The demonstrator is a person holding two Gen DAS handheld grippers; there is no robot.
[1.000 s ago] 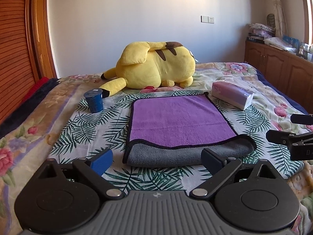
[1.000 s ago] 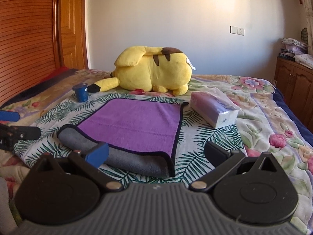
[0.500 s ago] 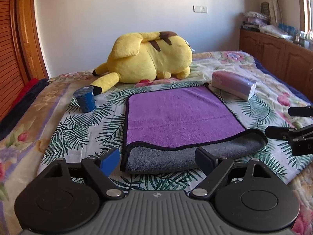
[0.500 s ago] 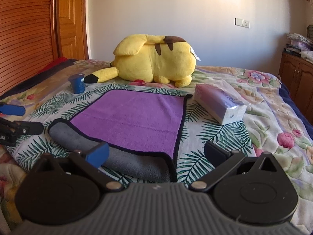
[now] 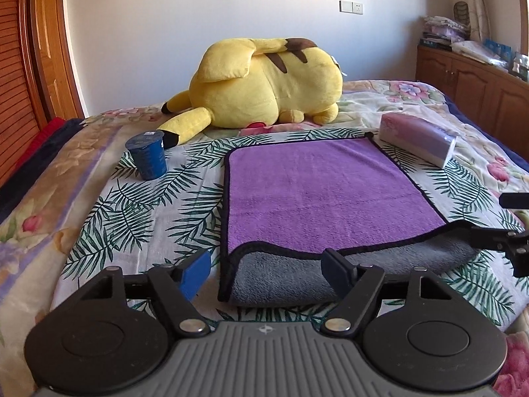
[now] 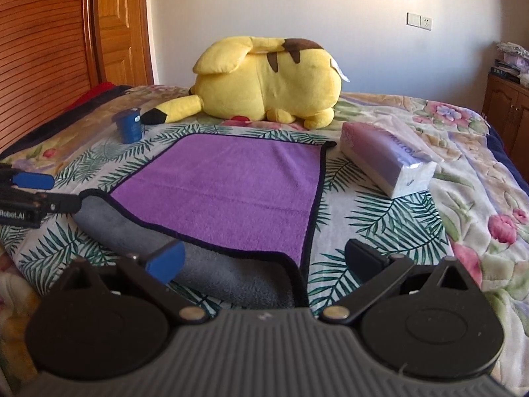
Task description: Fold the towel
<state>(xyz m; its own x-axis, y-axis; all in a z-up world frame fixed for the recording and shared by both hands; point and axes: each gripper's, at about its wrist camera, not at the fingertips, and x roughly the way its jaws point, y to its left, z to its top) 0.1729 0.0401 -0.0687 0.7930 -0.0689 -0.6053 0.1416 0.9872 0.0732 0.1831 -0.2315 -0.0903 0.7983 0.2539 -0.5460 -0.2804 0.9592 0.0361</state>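
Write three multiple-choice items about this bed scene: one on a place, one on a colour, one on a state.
1. Where does the cup stand?
A. left of the towel
B. on the towel
C. on the tissue pack

2. What colour is the towel's upper face?
A. green
B. purple
C. white

3. How is the left tool?
A. shut on the towel
B. shut on the cup
C. open

Answers:
1. A, the cup stands on the bedspread, apart from the towel's left edge.
2. B, the top is purple, and the folded near edge shows grey.
3. C, its fingers stand wide apart with nothing between them.
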